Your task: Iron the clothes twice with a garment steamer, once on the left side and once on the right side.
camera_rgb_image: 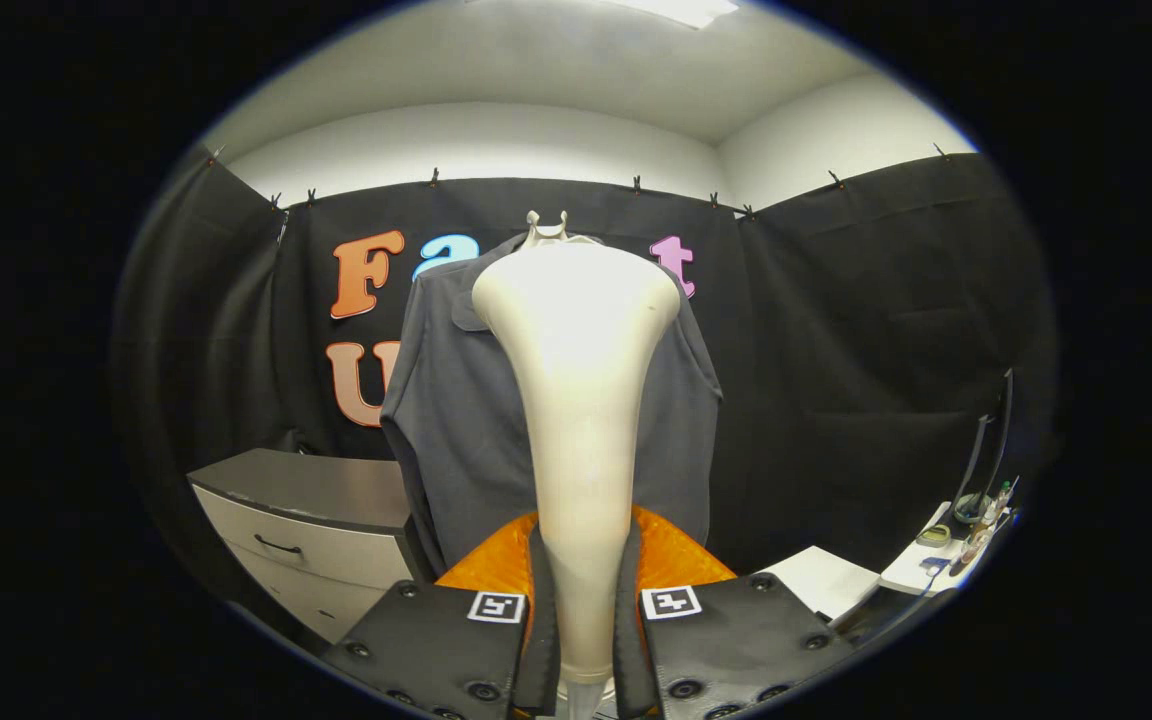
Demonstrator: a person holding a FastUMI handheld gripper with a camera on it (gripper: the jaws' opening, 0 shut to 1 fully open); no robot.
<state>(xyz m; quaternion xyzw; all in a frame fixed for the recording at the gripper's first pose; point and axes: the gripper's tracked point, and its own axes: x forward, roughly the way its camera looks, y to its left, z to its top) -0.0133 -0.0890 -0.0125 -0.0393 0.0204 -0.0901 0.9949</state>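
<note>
Gripping the steamer [576,400] by its narrow neck: gripper [584,640] fingers closed against both sides of it, wide head pointing up and ahead. Shirt [456,420], dark grey, hangs just beyond the head on a hanger [547,228] against the black booth wall [836,320]. Grey drawer cabinet [306,520] sits low beside the shirt; white table [826,580] with small clutter on the opposite side. White walls and ceiling above the cloth.
</note>
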